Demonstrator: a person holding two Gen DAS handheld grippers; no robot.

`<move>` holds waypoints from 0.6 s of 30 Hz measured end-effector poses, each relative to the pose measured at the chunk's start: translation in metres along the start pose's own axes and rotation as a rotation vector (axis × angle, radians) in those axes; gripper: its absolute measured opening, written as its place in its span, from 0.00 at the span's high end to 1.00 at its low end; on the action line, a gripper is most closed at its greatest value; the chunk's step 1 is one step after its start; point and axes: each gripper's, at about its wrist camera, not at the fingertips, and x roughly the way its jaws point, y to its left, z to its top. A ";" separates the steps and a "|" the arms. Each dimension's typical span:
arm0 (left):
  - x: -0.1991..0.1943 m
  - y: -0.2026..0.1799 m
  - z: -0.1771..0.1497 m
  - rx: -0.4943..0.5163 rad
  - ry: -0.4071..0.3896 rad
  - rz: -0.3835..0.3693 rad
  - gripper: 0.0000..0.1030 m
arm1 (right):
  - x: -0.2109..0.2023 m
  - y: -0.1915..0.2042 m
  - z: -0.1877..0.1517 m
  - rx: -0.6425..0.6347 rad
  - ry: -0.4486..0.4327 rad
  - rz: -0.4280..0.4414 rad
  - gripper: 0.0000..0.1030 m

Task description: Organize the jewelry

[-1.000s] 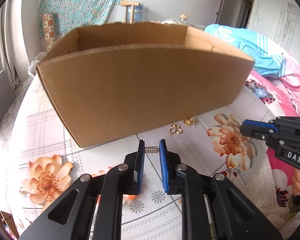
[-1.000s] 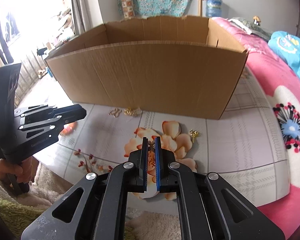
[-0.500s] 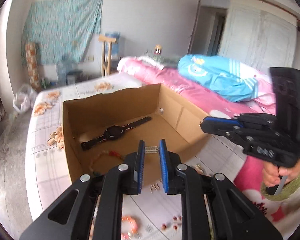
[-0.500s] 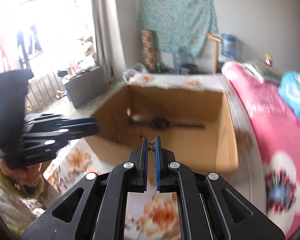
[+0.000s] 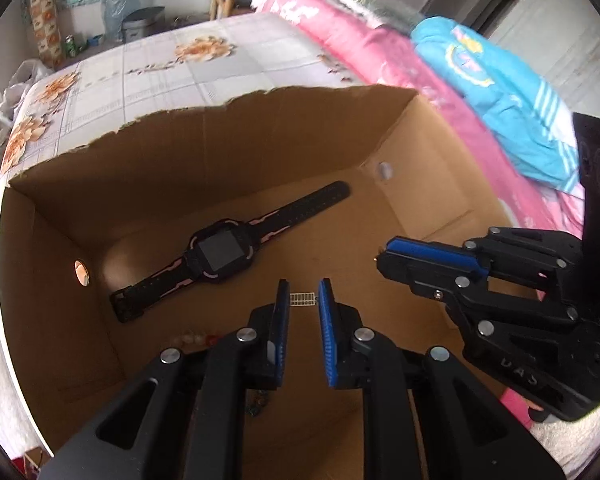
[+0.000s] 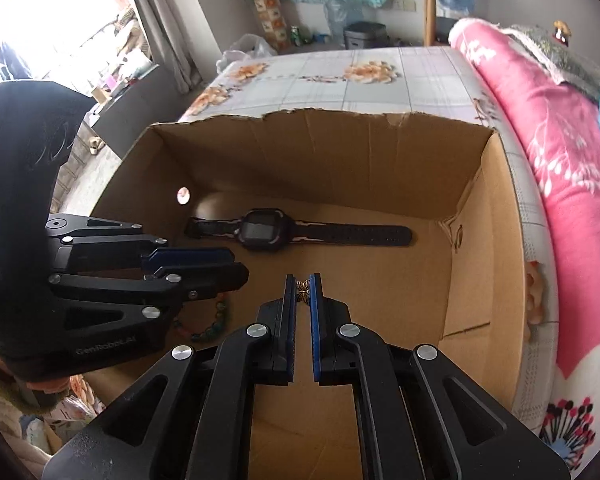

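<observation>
An open cardboard box point(image 5: 236, 140) point(image 6: 484, 216) stands on the flowered bed sheet. A black and pink watch point(image 5: 220, 252) point(image 6: 264, 232) lies flat on its floor. My left gripper point(image 5: 303, 300) hovers over the box, shut on a small silver coil piece point(image 5: 303, 300) held across its tips. My right gripper point(image 6: 302, 292) also hovers over the box, shut on a small gold butterfly piece point(image 6: 302, 292). A beaded bracelet point(image 6: 214, 322) lies near the box's left wall, partly hidden by the left gripper point(image 6: 204, 268). The right gripper point(image 5: 384, 258) shows at the right of the left wrist view.
A pink blanket point(image 6: 548, 128) and a blue garment point(image 5: 500, 84) lie on the bed right of the box. The flowered sheet point(image 6: 340, 80) stretches behind the box. A window and curtain point(image 6: 140, 20) are at the far left.
Both grippers have risen from the sheet in front of the box and moved forward over its open top, each still holding its small piece. The box interior now shows from above.
</observation>
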 end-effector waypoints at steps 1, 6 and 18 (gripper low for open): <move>0.002 0.001 0.001 -0.010 0.002 -0.003 0.86 | 0.002 0.000 0.001 0.005 0.005 -0.004 0.91; 0.006 0.006 0.007 -0.046 0.007 -0.007 0.82 | 0.004 0.001 0.000 0.003 -0.014 -0.024 0.89; -0.033 -0.001 -0.011 0.007 -0.185 0.014 0.82 | -0.042 -0.014 -0.010 0.039 -0.137 -0.007 0.86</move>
